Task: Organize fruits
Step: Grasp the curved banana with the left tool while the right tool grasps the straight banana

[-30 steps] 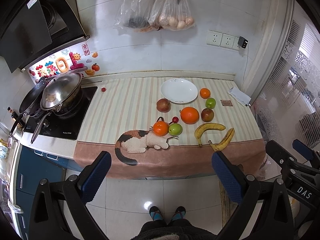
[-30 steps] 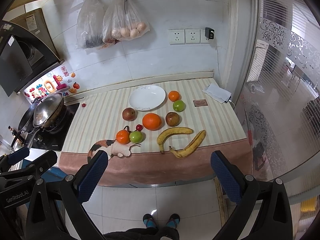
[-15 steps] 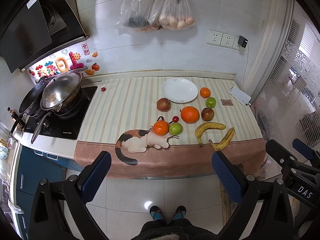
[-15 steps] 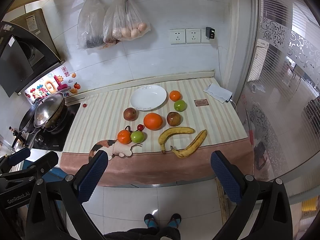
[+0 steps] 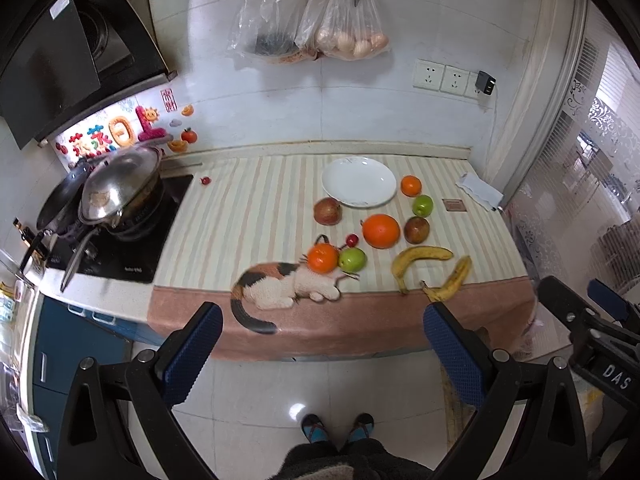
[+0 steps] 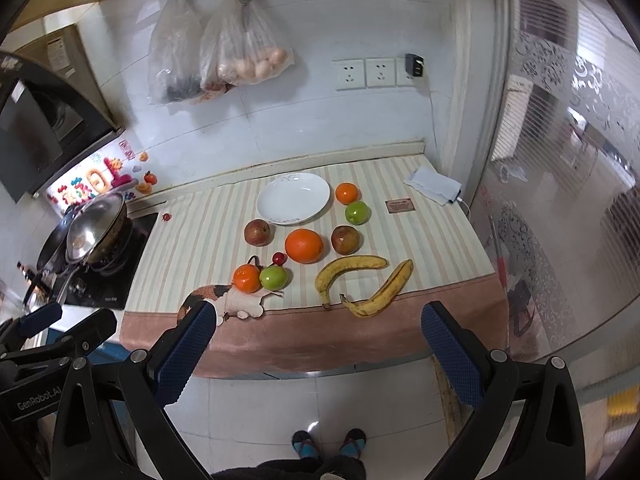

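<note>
the tabletop (image 5: 248, 216) wears a striped cloth with a cat picture at its front edge, and all the fruit lies loose on it, none on the white plate (image 5: 359, 187) near the wall. a stove with a lidded pan (image 5: 116, 194) sits at the left end. two bananas (image 6: 362, 280) lie side by side near the front edge, right of centre. a big orange (image 6: 303, 245) sits in the middle, between a reddish apple (image 6: 257, 232) on its left and another reddish apple (image 6: 345, 239) on its right. a small orange (image 6: 346, 193) lies just beside the plate's right rim, with a green apple (image 6: 357, 212) touching it in front. toward the front left a second small orange (image 6: 247, 278) and a second green apple (image 6: 273, 278) touch each other on the cat's head, a small red cherry-like fruit (image 6: 279, 257) just behind them. the left claw (image 5: 324, 344) and the right claw (image 6: 320, 338) both hover over the floor in front of the tabletop, well apart from the fruit, each spread wide and holding nothing. the person's feet (image 6: 328, 442) show below.
</note>
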Demonstrator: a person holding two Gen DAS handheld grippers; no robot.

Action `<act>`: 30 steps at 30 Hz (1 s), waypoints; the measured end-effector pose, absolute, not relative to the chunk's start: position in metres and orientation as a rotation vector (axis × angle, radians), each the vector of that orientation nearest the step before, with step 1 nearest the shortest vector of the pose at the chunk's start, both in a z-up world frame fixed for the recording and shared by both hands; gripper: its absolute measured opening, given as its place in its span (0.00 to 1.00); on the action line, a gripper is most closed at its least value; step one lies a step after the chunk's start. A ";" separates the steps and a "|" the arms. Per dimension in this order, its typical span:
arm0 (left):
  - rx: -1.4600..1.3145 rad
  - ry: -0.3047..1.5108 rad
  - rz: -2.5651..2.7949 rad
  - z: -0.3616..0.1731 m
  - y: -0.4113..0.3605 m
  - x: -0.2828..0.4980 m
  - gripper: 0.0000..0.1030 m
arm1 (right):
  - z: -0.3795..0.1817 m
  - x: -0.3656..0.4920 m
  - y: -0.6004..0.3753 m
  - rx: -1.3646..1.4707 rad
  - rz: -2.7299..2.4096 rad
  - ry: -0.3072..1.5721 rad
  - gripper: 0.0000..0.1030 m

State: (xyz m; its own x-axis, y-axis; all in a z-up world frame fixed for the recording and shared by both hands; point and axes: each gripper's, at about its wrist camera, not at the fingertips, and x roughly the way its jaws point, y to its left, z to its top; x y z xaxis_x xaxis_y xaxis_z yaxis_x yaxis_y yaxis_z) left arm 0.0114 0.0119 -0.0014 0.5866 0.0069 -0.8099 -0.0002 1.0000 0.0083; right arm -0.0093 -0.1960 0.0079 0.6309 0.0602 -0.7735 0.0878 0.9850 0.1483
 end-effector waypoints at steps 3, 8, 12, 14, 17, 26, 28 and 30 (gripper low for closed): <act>0.072 0.912 0.025 -0.009 0.013 0.027 1.00 | -0.009 0.000 -0.204 0.236 -0.067 0.897 1.00; 0.182 0.899 0.002 -0.033 0.003 0.068 1.00 | -0.056 0.027 -0.227 0.381 -0.142 0.959 1.00; 0.287 0.939 -0.051 -0.066 -0.019 0.109 1.00 | -0.102 0.059 -0.253 0.467 -0.215 1.013 1.00; 0.333 0.960 -0.072 -0.080 -0.031 0.127 1.00 | -0.131 0.079 -0.269 0.504 -0.252 1.053 1.00; 0.399 1.000 -0.105 -0.107 -0.056 0.160 0.99 | -0.180 0.112 -0.292 0.565 -0.284 1.119 1.00; 0.565 1.224 -0.242 -0.221 -0.143 0.256 0.79 | -0.319 0.189 -0.339 0.682 -0.305 1.318 0.72; 0.561 1.309 -0.282 -0.250 -0.156 0.270 0.75 | -0.335 0.194 -0.345 0.698 -0.305 1.333 0.68; 0.567 1.376 -0.310 -0.276 -0.167 0.279 0.70 | -0.347 0.197 -0.349 0.701 -0.287 1.355 0.60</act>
